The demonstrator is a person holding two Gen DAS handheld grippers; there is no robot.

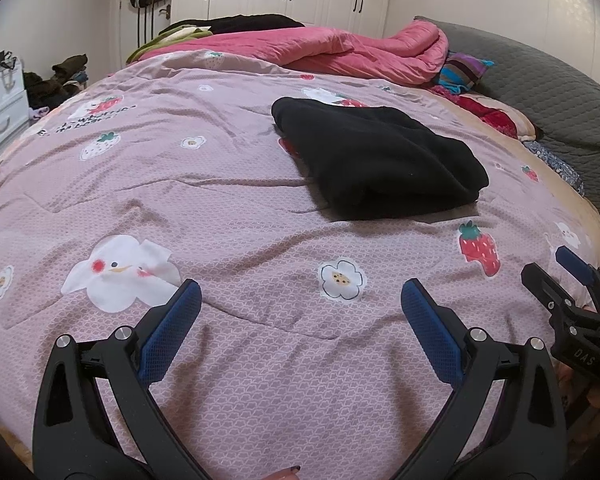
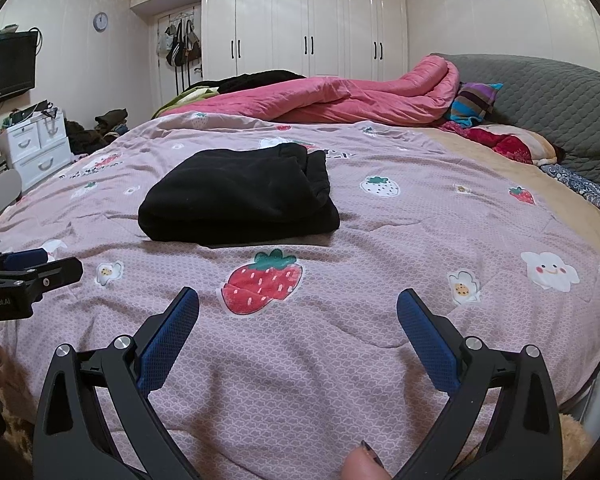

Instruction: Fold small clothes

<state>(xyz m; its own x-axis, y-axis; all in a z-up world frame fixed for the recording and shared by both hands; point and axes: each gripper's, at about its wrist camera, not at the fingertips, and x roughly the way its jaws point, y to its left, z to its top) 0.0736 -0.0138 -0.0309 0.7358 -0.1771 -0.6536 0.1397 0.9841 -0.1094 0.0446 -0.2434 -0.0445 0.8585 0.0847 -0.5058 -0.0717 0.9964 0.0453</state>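
A black garment [image 1: 376, 160] lies folded in a thick rectangle on the pink patterned bedspread [image 1: 240, 208]; it also shows in the right wrist view [image 2: 240, 196]. My left gripper [image 1: 300, 292] is open and empty, low over the bedspread, well short of the garment. My right gripper [image 2: 298, 300] is open and empty, also near the bed's front edge, with the garment ahead and to the left. Each gripper shows in the other's view: the right one at the right edge [image 1: 556, 268], the left one at the left edge [image 2: 40, 264].
A crumpled pink quilt [image 2: 340, 100] and a striped pillow [image 2: 474, 102] lie at the far side of the bed. A grey headboard [image 2: 548, 96] runs along the right. White drawers [image 2: 40, 148] and a clothes pile stand left of the bed. White wardrobes [image 2: 308, 28] line the back wall.
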